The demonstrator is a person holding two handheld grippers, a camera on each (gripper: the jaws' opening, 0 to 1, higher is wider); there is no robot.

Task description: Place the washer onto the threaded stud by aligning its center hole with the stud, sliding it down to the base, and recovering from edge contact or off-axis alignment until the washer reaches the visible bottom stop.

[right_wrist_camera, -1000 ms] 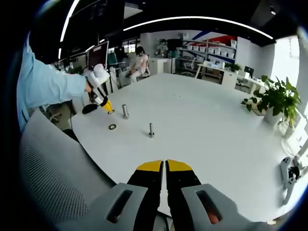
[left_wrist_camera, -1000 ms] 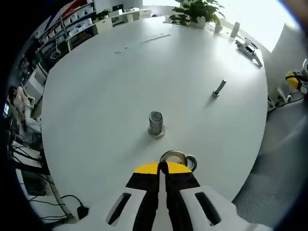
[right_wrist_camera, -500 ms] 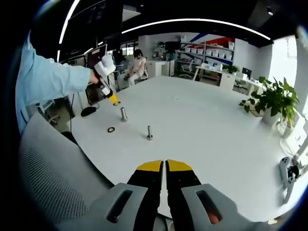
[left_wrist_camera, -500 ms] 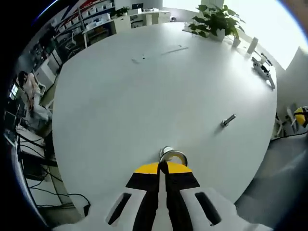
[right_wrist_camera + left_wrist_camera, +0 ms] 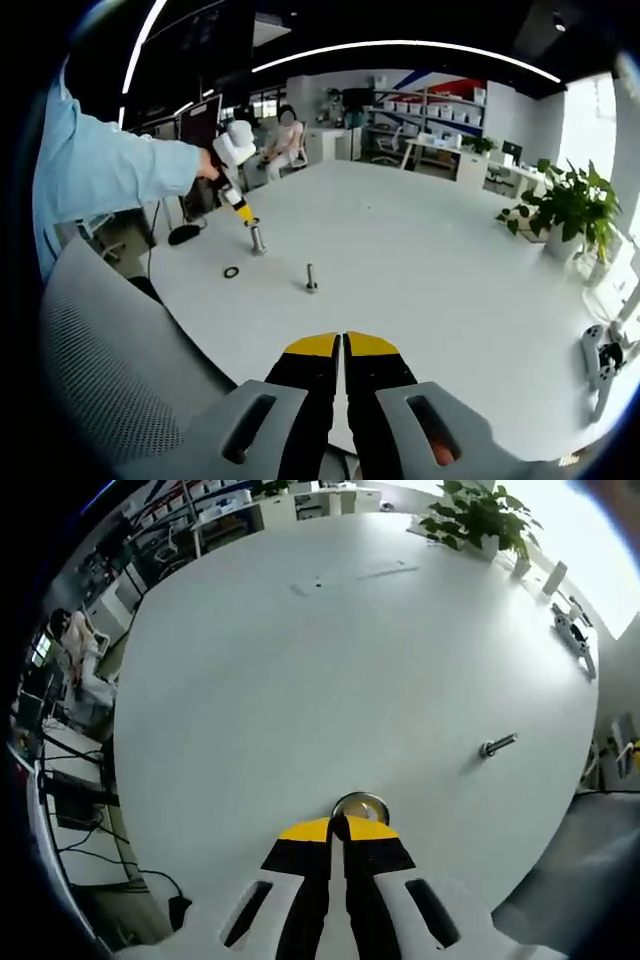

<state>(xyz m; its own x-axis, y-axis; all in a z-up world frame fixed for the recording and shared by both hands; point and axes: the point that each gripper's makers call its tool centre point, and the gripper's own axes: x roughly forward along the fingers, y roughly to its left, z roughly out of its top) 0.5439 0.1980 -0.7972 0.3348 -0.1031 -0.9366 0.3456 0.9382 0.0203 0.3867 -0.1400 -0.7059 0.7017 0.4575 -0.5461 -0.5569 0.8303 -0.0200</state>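
My left gripper [image 5: 338, 826] is shut on a metal washer [image 5: 361, 807], which sticks out past its yellow tips. In the right gripper view, that left gripper [image 5: 246, 217], held by a person's hand, hovers just over the upright threaded stud [image 5: 258, 240] near the table's left edge. The stud itself is hidden under the washer in the left gripper view. A second washer [image 5: 232, 272] lies flat on the table in front of the stud. My right gripper [image 5: 345, 346] is shut with nothing in it, above the near table edge.
A smaller bolt [image 5: 311, 278] [image 5: 497, 745] stands right of the stud. On the white round table [image 5: 430, 250], a potted plant [image 5: 572, 205] and a white device [image 5: 598, 365] sit far right. A grey mesh chair back [image 5: 110, 370] is lower left.
The left gripper lifted the washer off the table and carried it over the top of the stud. The right gripper stayed still.
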